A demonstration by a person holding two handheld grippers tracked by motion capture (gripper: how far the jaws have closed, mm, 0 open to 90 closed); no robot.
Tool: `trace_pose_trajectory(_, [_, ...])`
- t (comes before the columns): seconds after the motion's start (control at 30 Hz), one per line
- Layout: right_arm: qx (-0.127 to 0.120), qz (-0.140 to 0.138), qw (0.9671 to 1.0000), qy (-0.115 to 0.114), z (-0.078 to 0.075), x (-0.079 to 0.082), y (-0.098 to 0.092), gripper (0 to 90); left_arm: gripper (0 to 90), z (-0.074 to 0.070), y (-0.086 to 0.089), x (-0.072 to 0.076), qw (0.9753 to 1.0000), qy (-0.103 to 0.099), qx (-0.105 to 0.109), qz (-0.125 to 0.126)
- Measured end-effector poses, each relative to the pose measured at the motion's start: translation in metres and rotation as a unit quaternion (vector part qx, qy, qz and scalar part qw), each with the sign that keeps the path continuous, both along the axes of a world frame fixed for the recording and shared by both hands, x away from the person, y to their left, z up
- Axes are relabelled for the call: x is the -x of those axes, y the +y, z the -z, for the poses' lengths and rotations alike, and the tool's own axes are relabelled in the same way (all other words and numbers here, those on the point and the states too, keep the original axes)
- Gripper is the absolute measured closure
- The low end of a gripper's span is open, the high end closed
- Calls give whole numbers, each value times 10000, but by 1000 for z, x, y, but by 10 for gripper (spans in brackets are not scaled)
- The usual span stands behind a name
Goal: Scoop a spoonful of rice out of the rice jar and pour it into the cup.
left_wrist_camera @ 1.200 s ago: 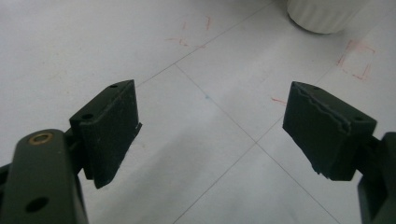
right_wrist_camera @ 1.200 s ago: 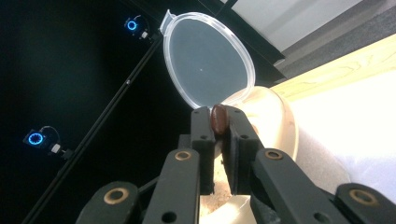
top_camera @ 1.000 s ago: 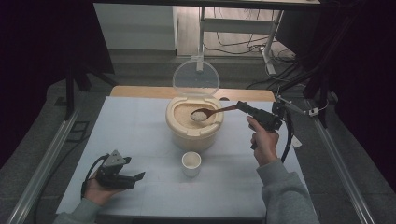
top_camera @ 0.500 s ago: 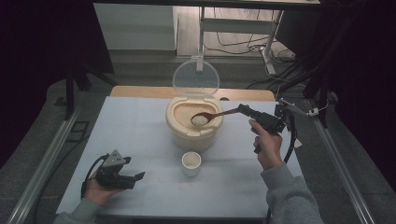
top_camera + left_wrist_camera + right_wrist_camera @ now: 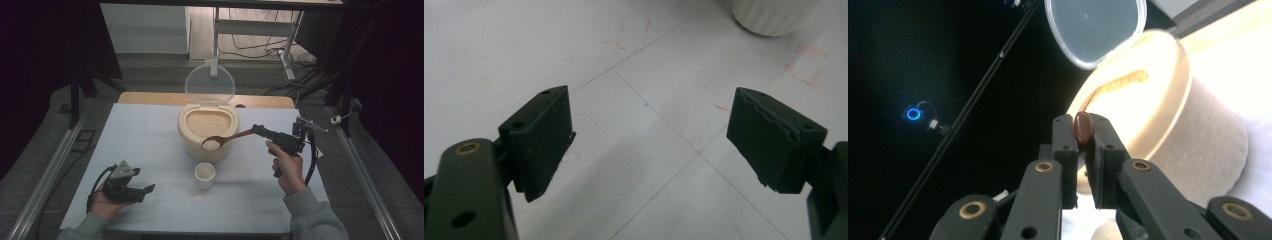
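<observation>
- One rice container: a cream, round-bodied plastic tub with a matte, slightly rough wall, standing on the table toward its far middle. It is full of pale, fine-grained rice.
- One lid: a clear, rounded plastic disc, hinged at the tub's far edge and standing upright.
- One wooden spoon: dark brown and smooth, with a slim handle and an oval bowl. The bowl carries a small heap of white rice and hangs over the near rim of the tub, above and just behind the cup.
- One cup: small, white, cylindrical and glossy, standing on the table just in front of the tub; it already holds some rice.
- Two grippers, both black with flat, blocky jaws:
  - The right gripper is clenched on the end of the spoon's handle; in the right gripper view the rounded brown handle tip sits pinched between the two jaws.
  - The left gripper rests low at the table's near left, well apart from the tub, its jaws spread wide with nothing between them.
- One table: a flat, white, smooth surface with thin ruled lines and faint red marks.
</observation>
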State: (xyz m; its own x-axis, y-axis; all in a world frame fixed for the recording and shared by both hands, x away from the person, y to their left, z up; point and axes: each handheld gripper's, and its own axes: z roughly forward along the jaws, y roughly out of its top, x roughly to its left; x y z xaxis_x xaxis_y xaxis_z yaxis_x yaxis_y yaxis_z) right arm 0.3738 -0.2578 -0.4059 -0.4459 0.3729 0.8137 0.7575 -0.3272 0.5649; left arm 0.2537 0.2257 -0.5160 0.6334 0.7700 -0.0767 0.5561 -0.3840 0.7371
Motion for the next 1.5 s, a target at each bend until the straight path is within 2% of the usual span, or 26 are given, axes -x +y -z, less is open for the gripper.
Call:
trace_pose_trajectory(0.43, [189,-168,9994,227,23,8,-2,834,180,0,0,0,10000,2,-4,-4])
trace_pose_trajectory(0.93, [745,-213,9966,286,35,4,10,833,180,1,0,0,10000,12,-21,16])
trace_pose_trajectory(1.17, [951,-246,9949,216,34,4,15,833,180,1,0,0,10000,16,-25,22])
trace_pose_trajectory(1.33, [1159,-225,9930,45,30,6,18,833,180,1,0,0,10000,17,-28,24])
trace_pose_trajectory(1.5, [1239,-208,9920,-72,27,8,21,833,180,1,-1,0,10000,17,-33,24])
